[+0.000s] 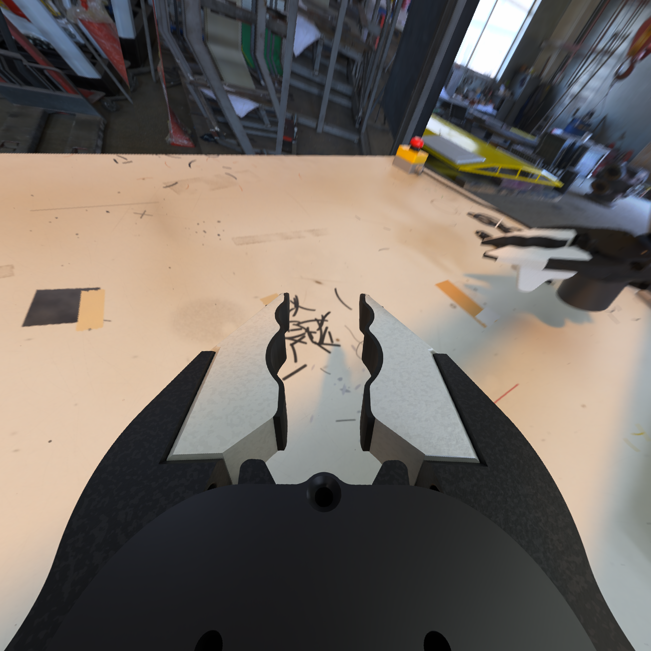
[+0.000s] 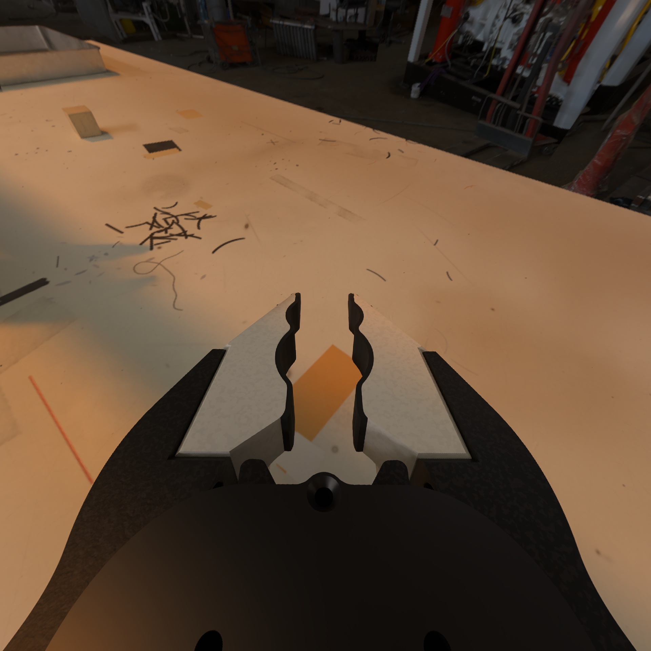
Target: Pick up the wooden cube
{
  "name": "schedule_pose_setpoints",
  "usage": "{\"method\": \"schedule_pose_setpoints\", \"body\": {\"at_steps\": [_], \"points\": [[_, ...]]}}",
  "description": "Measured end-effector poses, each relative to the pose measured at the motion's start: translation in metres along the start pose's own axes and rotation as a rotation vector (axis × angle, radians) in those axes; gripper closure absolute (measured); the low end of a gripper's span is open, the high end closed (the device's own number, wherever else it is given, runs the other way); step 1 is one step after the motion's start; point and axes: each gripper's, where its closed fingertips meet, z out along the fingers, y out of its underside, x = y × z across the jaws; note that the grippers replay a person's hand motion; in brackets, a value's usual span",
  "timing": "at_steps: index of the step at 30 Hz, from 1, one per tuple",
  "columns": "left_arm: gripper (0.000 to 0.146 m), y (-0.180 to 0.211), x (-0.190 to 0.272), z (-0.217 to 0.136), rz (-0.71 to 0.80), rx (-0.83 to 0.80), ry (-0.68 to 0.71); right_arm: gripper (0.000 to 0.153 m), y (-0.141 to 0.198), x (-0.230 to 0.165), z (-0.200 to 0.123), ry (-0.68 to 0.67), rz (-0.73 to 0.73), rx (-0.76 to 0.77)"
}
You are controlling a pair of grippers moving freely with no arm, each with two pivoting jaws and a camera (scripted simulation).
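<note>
Fingers on both of our grippers stand parted with nothing between them: the left gripper (image 1: pixel 324 299) has the wider gap, the right gripper (image 2: pixel 324 299) a somewhat narrower one, and only bare table (image 2: pixel 458 281) shows through each.

We find the wooden cube (image 2: pixel 84 123) only in the right wrist view, far off toward the upper left, resting on the table just beyond a small black patch (image 2: pixel 161 146). It is well apart from our right gripper, and the scatter of black scraps (image 2: pixel 169 225) lies roughly between the two. We cannot see the cube from the left wrist view, though the same black patch (image 1: pixel 56 306) shows at that view's left, so we judge the cube sits somewhere past that edge.

The step in hand, as we read it, is the approach. To do it well we would:

- turn whichever gripper we commit until the cube sits centred between its fingertips;
- spread the fingers clearly wider than the cube before coming down;
- line the pads up flat with two opposite faces, not across corners;
- travel above the scraps, not through them;
- close only once the cube is deep between the pads.
</note>
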Motion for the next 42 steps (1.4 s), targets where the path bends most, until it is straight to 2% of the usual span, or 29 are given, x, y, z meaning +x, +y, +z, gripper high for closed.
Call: {"method": "schedule_pose_setpoints", "body": {"at_steps": [3, 6, 8, 10, 13, 17, 22, 29, 31, 33, 36, 39, 42], "points": [[0.106, -0.032, -0.014, -0.026, -0.045, 0.071, -0.002, 0.126, 0.003, -0.005, 0.001, -0.028, -0.014, -0.023], [0.108, -0.077, -0.071, -0.069, -0.019, 0.12, -0.206, 0.126, 0.0, -0.011, -0.002, -0.049, -0.046, -0.013], [0.105, -0.086, -0.123, -0.086, -0.03, -0.004, -0.338, 0.126, -0.001, -0.014, -0.004, -0.065, -0.065, -0.014], [0.089, -0.073, -0.177, -0.089, -0.043, -0.213, -0.432, 0.126, 0.0, -0.017, -0.006, -0.079, -0.071, -0.015], [0.089, -0.037, -0.242, -0.075, -0.036, -0.465, -0.521, 0.126, 0.001, -0.019, -0.009, -0.103, -0.057, -0.012], [0.089, 0.014, -0.279, -0.046, -0.076, -0.686, -0.486, 0.126, 0.001, -0.018, -0.011, -0.113, -0.039, -0.006], [0.089, 0.038, -0.295, -0.031, -0.111, -0.776, -0.513, 0.127, 0.004, -0.014, -0.009, -0.112, -0.032, -0.023], [0.089, 0.052, -0.301, -0.035, -0.141, -0.811, -0.511, 0.127, 0.006, -0.017, -0.005, -0.124, -0.031, -0.033], [0.096, 0.053, -0.3, -0.034, -0.168, -0.796, -0.481, 0.127, 0.007, -0.018, -0.003, -0.131, -0.033, -0.037], [0.11, 0.053, -0.3, -0.035, -0.187, -0.794, -0.469, 0.128, 0.007, -0.02, -0.002, -0.137, -0.035, -0.041], [0.111, 0.052, -0.296, -0.04, -0.196, -0.785, -0.455, 0.128, 0.005, -0.021, -0.002, -0.14, -0.039, -0.034], [0.111, 0.034, -0.28, -0.042, -0.248, -0.677, -0.384, 0.129, 0.003, -0.021, -0.003, -0.139, -0.036, -0.027], [0.111, -0.007, -0.248, -0.043, -0.384, -0.422, -0.173, 0.129, 0.002, -0.022, -0.004, -0.137, -0.037, -0.023]]}}
